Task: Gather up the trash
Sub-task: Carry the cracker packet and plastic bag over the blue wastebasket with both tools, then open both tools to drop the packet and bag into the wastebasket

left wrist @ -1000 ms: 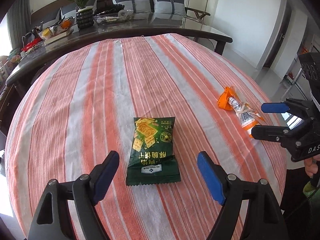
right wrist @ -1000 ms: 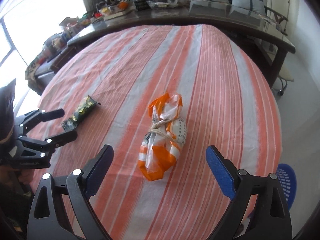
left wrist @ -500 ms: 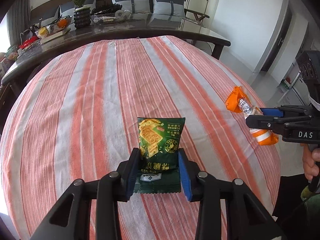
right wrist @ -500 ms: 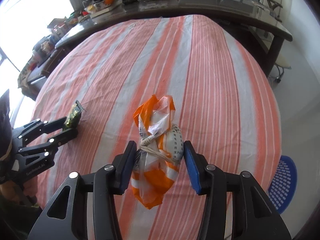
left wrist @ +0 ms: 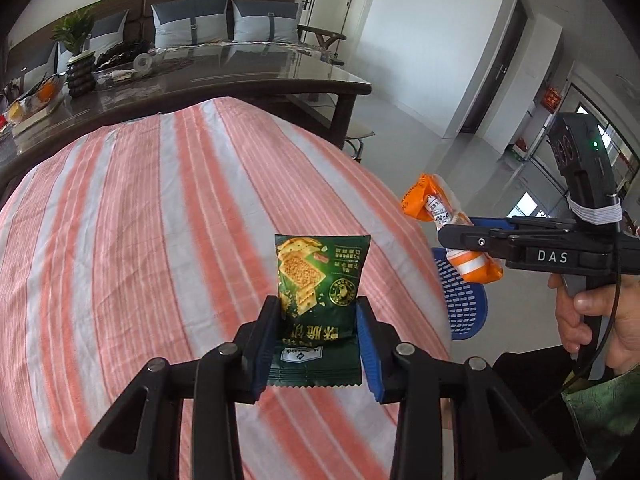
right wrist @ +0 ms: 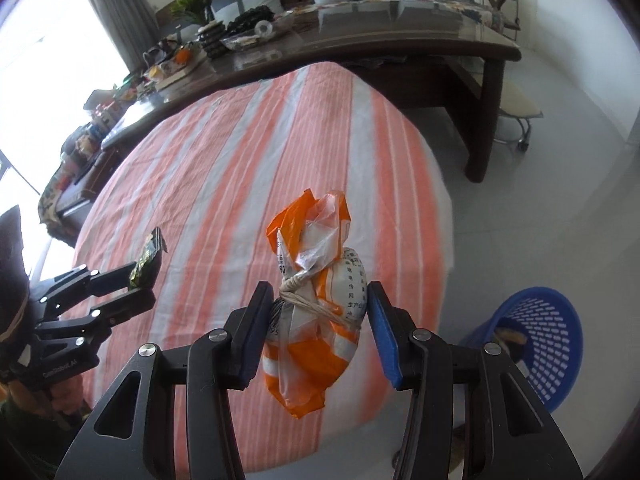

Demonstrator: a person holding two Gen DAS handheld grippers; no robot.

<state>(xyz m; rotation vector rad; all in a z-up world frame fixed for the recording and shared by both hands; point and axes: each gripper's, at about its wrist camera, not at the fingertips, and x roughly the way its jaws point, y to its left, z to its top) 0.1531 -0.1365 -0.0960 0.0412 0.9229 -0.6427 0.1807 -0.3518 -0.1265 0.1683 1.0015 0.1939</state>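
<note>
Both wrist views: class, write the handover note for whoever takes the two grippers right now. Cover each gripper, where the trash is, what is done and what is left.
Left gripper: shut on the green cracker packet, lifted clear of the striped tablecloth.
Right gripper: shut on the tied orange-and-white plastic bag, also off the cloth, near the table's edge.
Blue mesh basket: on the floor beside the table, on the right gripper's side; something already lies inside, too unclear to name.
Done: both pieces picked up; no other trash shows on the cloth.
Left: carry both over the basket and release them, probably the bag first since it is nearer.
</note>
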